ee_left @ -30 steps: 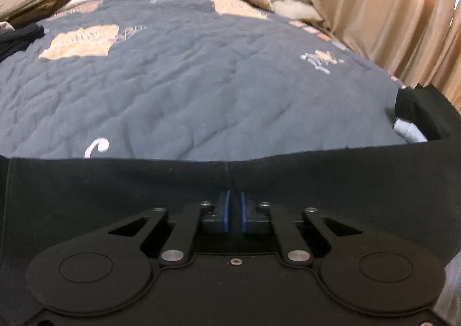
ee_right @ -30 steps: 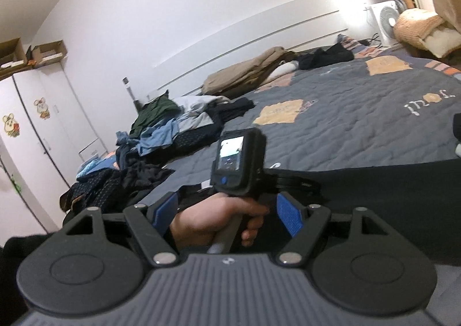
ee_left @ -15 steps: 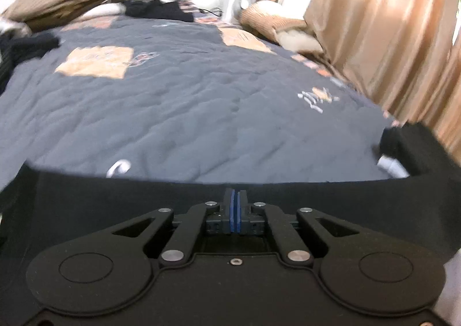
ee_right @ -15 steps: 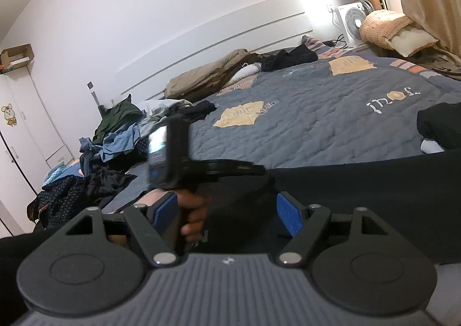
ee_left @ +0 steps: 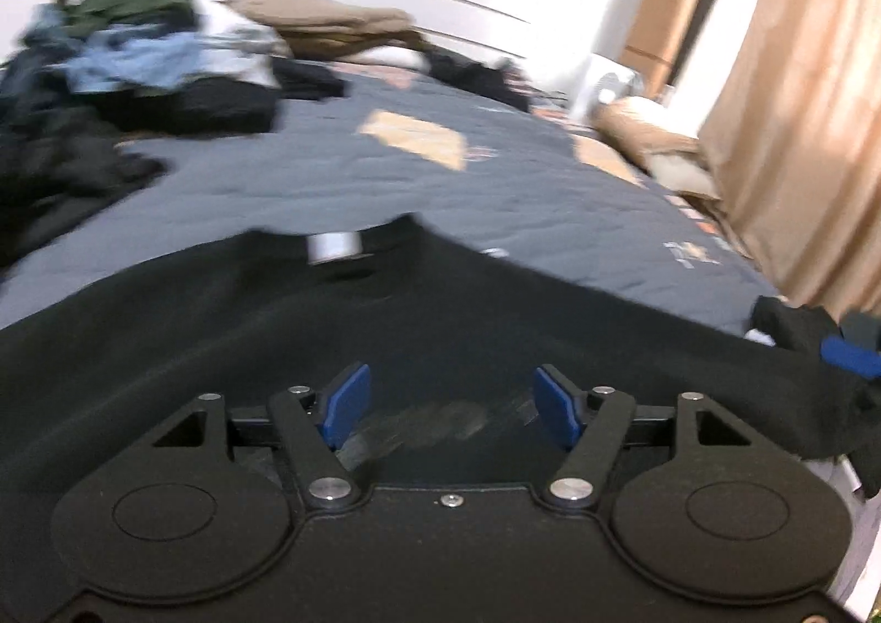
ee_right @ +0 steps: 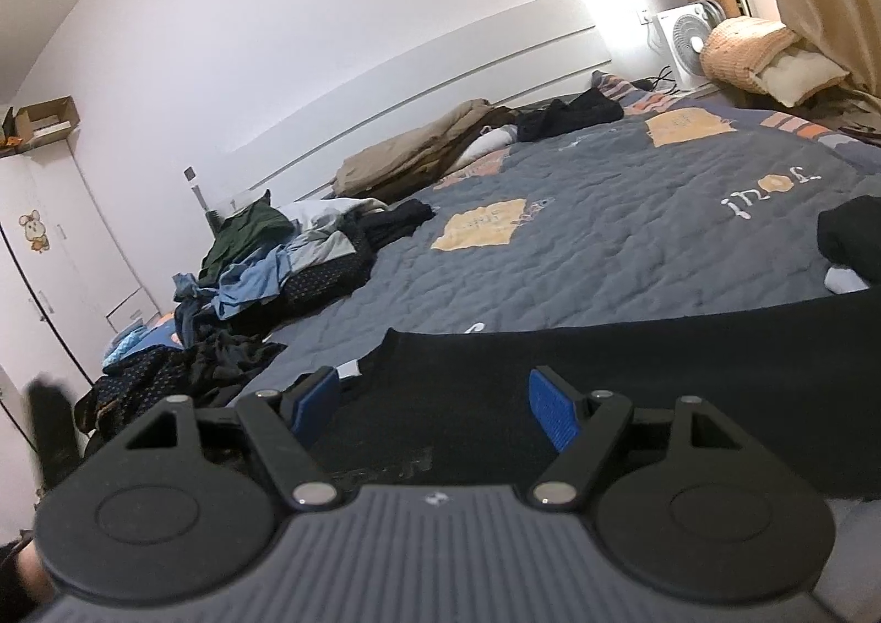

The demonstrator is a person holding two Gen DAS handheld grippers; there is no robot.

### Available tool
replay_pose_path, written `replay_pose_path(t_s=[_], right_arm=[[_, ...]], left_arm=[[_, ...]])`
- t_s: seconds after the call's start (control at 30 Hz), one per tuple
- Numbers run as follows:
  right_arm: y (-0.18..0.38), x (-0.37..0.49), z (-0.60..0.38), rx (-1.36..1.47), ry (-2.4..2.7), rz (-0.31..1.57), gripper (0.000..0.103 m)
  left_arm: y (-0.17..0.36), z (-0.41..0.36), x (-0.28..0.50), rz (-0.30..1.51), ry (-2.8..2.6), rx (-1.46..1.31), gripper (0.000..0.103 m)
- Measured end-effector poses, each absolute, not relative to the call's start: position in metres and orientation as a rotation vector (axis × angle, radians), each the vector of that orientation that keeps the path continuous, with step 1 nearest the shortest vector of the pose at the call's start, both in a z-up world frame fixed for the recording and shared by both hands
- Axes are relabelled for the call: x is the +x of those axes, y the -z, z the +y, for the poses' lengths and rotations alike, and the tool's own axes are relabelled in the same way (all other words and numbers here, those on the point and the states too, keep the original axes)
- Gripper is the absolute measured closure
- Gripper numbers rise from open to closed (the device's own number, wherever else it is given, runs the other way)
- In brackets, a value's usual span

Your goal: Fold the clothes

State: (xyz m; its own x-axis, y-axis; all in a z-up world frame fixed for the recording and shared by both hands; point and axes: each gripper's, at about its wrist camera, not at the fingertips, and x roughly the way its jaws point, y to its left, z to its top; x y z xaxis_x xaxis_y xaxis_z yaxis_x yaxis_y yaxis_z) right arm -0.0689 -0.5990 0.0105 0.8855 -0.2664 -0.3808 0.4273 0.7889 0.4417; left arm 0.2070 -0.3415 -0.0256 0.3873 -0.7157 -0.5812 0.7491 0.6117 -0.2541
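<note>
Here the left gripper [ee_left: 451, 405], its jaws just having been opening, is hanging released over the black shirt [ee_left: 275, 326]; the right gripper [ee_right: 432, 408] is gaping, grasping nothing, on the quilted bed [ee_right: 633, 238].

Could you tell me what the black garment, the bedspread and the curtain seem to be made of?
Black garment: soft matte knit, perhaps cotton jersey; it lies limp with no sheen. Bedspread: quilted grey fabric with stitched ripples and orange patches. Curtain: smooth tan cloth with a slight sheen, likely a satin-like synthetic, hanging in long folds.
</note>
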Motion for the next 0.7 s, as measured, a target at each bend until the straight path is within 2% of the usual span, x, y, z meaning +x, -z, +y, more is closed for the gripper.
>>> replay_pose_path(t_s=[0.1, 0.17, 0.37, 0.7], right_arm=[[-0.013, -0.063, -0.588, 0.536, 0.349, 0.314, 0.028], [-0.014, -0.056, -0.579, 0.532, 0.323, 0.321, 0.028], [-0.015, -0.031, -0.544, 0.49, 0.256, 0.385, 0.027], [-0.012, -0.003, -0.483, 0.434, 0.22, 0.512, 0.027]], left_arm=[[0.015, -0.293, 0.196, 0.684, 0.854, 0.071, 0.035], [0.006, -0.259, 0.187, 0.654, 0.795, 0.044, 0.029], [-0.006, -0.191, 0.156, 0.585, 0.653, 0.019, 0.026], [0.021, -0.162, 0.113, 0.537, 0.606, -0.044, 0.019]])
